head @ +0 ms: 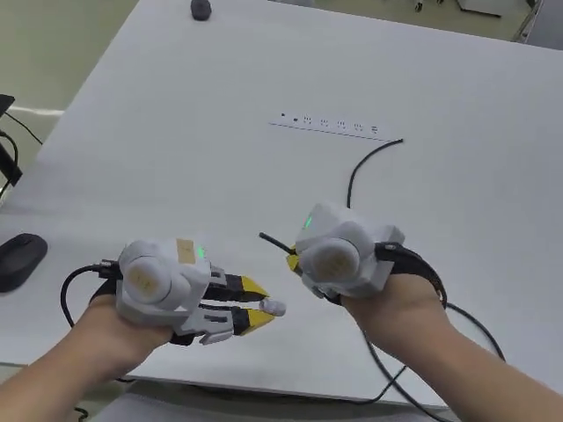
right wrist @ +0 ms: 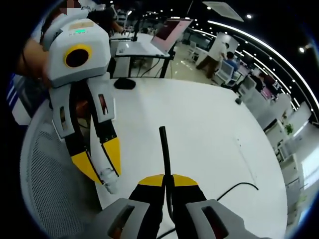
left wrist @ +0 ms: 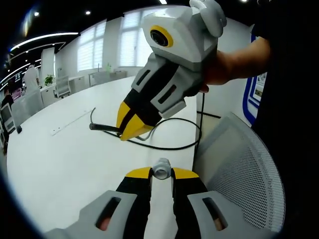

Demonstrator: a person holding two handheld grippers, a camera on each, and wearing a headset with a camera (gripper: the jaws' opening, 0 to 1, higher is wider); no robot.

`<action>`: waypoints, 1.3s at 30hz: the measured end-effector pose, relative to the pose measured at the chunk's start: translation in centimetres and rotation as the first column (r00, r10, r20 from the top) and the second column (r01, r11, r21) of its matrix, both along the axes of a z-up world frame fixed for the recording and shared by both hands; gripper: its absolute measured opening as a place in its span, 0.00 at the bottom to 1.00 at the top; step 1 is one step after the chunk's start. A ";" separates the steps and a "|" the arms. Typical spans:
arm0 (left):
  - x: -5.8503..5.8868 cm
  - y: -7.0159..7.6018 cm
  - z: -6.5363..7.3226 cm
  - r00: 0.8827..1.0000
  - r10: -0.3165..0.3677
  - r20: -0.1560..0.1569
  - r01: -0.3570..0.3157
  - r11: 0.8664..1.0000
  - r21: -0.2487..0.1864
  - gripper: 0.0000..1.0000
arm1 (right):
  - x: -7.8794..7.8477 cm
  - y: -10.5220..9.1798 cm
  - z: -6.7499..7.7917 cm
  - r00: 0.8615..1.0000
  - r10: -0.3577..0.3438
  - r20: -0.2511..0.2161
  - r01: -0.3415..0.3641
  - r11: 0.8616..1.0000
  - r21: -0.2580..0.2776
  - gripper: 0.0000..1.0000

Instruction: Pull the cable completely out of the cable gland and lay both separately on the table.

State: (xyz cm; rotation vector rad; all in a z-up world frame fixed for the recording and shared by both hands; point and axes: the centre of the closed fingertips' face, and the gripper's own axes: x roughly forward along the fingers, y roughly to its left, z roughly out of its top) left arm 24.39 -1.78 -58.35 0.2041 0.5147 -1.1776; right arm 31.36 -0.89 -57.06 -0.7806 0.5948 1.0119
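My left gripper [head: 261, 303] is shut on a small grey-white cable gland [head: 274, 308], held low near the table's front edge; the gland [left wrist: 162, 169] sits pinched between its yellow-tipped jaws. My right gripper [head: 292, 258] is shut on a black cable [head: 365, 167], whose free end [head: 263, 236] sticks out to the left. In the right gripper view the cable [right wrist: 164, 149] rises straight from the right gripper [right wrist: 168, 180], its bare tip separate from the gland [right wrist: 107, 176]. The two grippers are close together, and the cable trails across the white table [head: 220, 158].
A thin strip with markings [head: 330, 126] lies mid-table. A black mouse [head: 19, 260] rests at the left edge and a dark small object [head: 201, 9] at the far end. A white mesh chair [left wrist: 244, 164] stands below the table's front edge.
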 end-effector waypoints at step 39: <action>1.3 3.8 -9.2 0.994 0.095 -0.063 -0.092 0.995 0.051 0.16 | 0.2 7.7 -12.8 0.962 0.205 -0.179 -0.227 0.968 -0.111 0.00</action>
